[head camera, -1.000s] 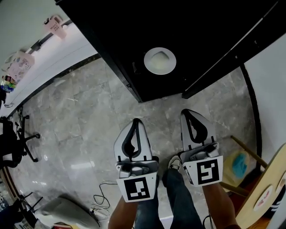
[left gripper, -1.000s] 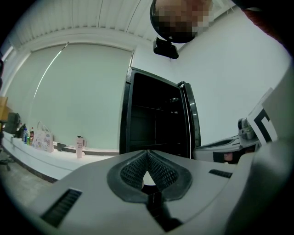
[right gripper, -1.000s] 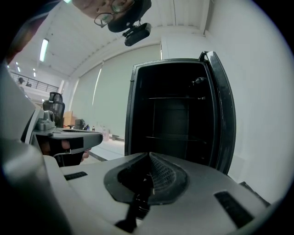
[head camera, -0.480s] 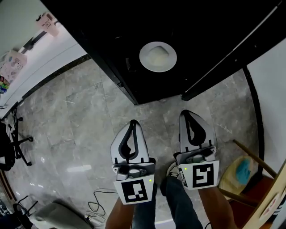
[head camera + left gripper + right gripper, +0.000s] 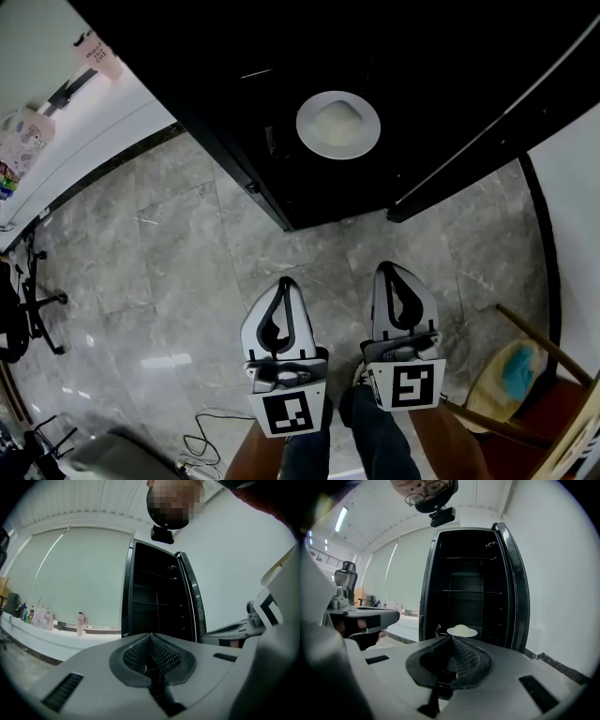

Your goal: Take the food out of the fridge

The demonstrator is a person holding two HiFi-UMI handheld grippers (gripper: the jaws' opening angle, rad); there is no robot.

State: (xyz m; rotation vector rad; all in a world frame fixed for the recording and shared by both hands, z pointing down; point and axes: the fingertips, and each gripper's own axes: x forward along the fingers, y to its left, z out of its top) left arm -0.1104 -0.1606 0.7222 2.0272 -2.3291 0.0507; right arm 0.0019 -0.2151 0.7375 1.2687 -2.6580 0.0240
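Holding anything yet, either gripper?

No. The left gripper (image 5: 284, 281) and the right gripper (image 5: 394, 269) both have their jaws pressed together on nothing, side by side over the grey marble-tiled floor (image 5: 159, 234).

Why stand off like that?

Probably to line up the reach. The round white plate with a pale mound of food (image 5: 337, 124) sits low inside the open black fridge (image 5: 234, 94), far ahead and slightly nearer the right gripper. The jaws must open before going in.
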